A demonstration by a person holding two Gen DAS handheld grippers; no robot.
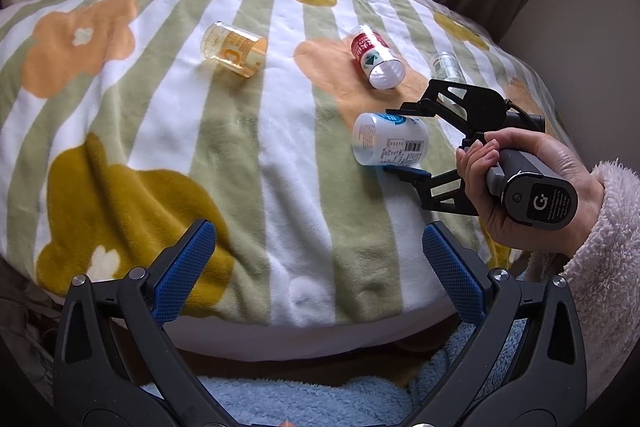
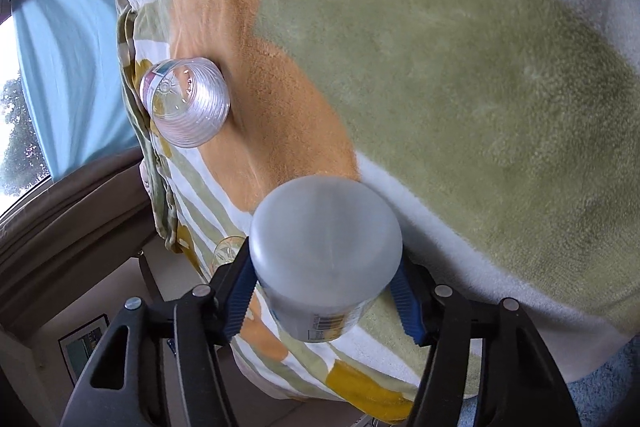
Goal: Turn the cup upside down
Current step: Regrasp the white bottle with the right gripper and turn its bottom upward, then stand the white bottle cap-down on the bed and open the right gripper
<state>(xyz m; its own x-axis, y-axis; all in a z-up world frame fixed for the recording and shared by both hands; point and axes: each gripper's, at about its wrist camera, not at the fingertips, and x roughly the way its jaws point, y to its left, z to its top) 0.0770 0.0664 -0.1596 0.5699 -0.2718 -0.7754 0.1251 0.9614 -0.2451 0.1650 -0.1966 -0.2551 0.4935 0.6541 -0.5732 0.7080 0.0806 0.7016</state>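
The right gripper [image 1: 394,143] clamped the white cup [image 1: 390,143] sideways over open blanket [image 1: 280,155] near its right edge, the left gripper [image 1: 320,263] gaped empty, and only the left view showed 3 other cups lying

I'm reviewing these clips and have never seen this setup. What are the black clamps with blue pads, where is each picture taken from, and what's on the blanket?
They are hand-held two-finger grippers, one per hand, each carrying a fisheye camera that looks along its fingers. The left wrist view shows the open, empty left gripper at the bottom, above a flowered blanket. Across it, the person's right hand works the right gripper, which is shut on a white cup turned on its side. The right wrist view sees that cup's base up close. Lying tipped over on the blanket are an orange cup, a red-labelled cup and a clear cup.
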